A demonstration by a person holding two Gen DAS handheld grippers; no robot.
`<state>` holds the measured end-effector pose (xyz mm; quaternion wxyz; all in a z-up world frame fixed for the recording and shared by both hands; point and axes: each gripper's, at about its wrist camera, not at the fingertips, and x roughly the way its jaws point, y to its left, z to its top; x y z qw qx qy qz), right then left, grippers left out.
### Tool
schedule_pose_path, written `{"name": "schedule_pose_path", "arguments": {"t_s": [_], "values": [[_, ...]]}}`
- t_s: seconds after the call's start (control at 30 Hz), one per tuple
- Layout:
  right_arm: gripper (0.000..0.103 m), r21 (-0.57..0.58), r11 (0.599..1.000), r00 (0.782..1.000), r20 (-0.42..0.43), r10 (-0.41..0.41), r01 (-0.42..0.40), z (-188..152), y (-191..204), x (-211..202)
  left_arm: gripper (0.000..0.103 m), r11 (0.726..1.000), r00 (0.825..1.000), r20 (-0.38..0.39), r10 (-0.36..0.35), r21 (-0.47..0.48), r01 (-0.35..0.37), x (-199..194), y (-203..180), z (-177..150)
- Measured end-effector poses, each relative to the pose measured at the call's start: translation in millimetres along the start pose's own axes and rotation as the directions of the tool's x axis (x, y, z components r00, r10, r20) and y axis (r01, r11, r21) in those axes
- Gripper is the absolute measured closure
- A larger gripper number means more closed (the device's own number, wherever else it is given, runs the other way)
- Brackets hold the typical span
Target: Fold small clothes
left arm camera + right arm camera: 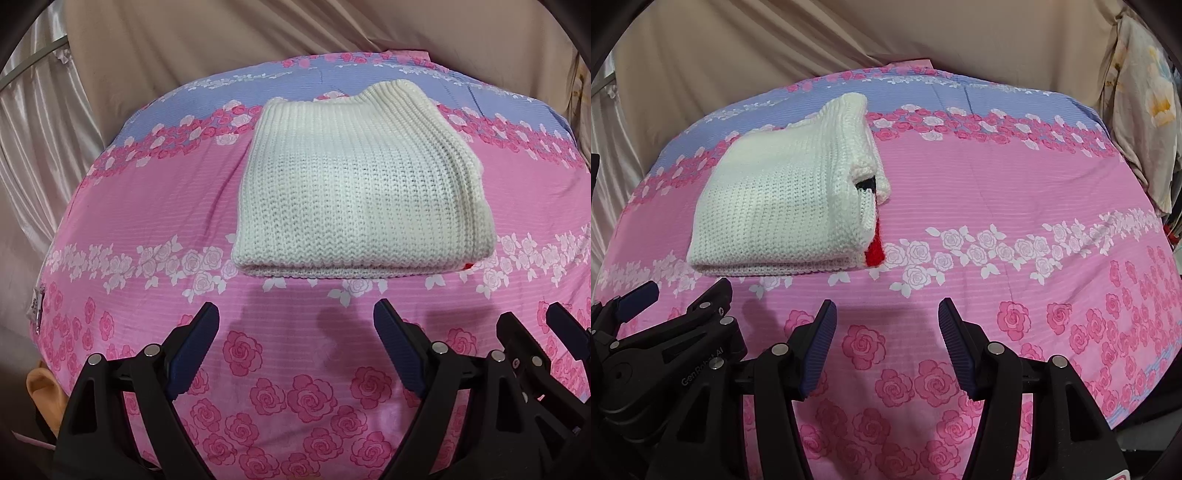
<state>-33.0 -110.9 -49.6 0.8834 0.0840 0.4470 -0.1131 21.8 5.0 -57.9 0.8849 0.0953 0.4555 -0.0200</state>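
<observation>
A white knit sweater [354,184] lies folded into a thick rectangle on the pink rose-print bedspread [147,206]. In the right wrist view the sweater [783,206] sits at the left, with a bit of red and black knit showing at its right edge. My left gripper [295,325] is open and empty, just short of the sweater's near fold. My right gripper [886,317] is open and empty, to the right of the sweater and nearer than it. The right gripper's fingers [517,332] show at the left view's right edge.
The bedspread [1015,192] has a blue band at the far side. Beige draped cloth [258,33] hangs behind the bed. A floral fabric [1145,103] hangs at the far right. The left gripper's body [665,343] shows at lower left in the right wrist view.
</observation>
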Motion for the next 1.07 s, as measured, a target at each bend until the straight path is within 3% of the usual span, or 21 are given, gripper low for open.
{"name": "schedule_pose_path", "arguments": {"t_s": [1.07], "values": [[0.047, -0.015, 1.000, 1.000, -0.016, -0.014, 0.014, 1, 10, 15, 0.026, 0.999, 1.000, -0.014, 0.015, -0.033, -0.015, 12, 2, 0]]}}
